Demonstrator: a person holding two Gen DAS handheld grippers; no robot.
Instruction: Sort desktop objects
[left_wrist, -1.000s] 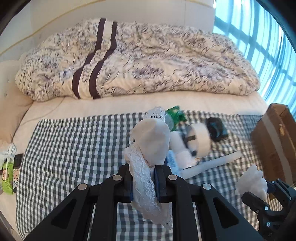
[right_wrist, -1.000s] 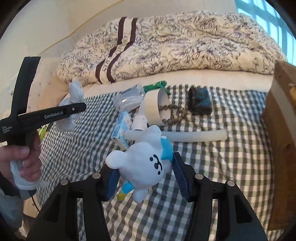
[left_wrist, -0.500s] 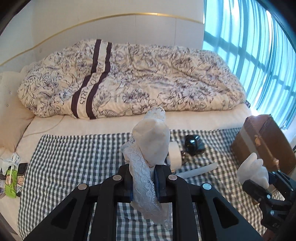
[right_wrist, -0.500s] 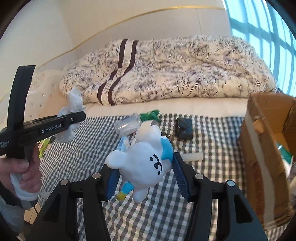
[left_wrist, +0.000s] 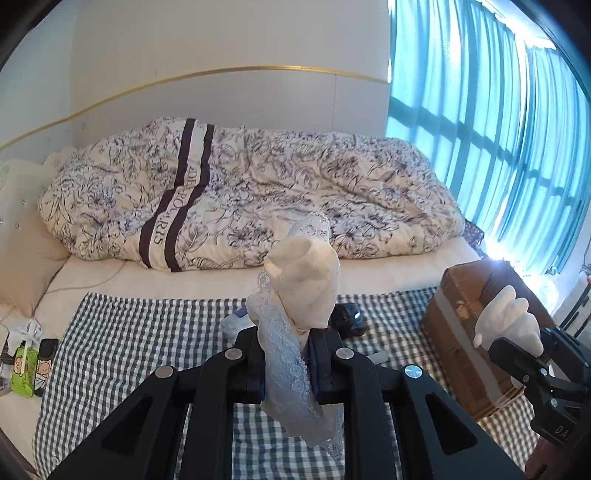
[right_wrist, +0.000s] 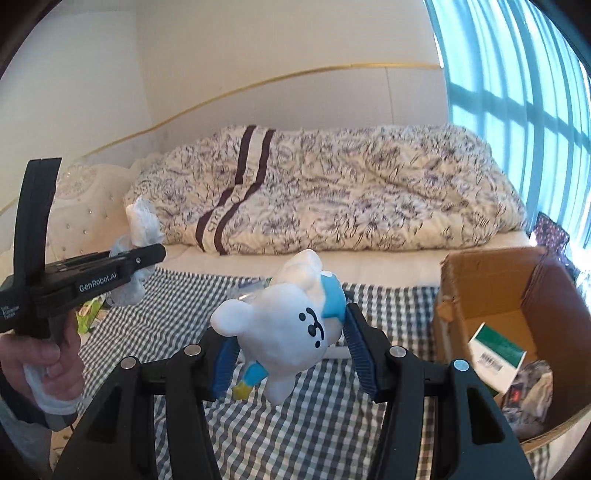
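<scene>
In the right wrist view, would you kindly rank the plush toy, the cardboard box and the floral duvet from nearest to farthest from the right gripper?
1. Plush toy: clamped between the right gripper's pads.
2. Cardboard box: to the right, open.
3. Floral duvet: far side of the bed, by the wall.

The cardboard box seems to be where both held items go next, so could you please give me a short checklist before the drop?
1. Left gripper clamped on the lace cloth: ok.
2. Right gripper gripping the white plush toy: ok.
3. Cardboard box open at the top: ok.
4. Free room inside the box, beside the green-and-white package: ok.
5. Plush already over the box opening: not ok, it is left of the box.
6. Cloth's hanging lace tail clear of the checked cloth: cannot tell.
</scene>
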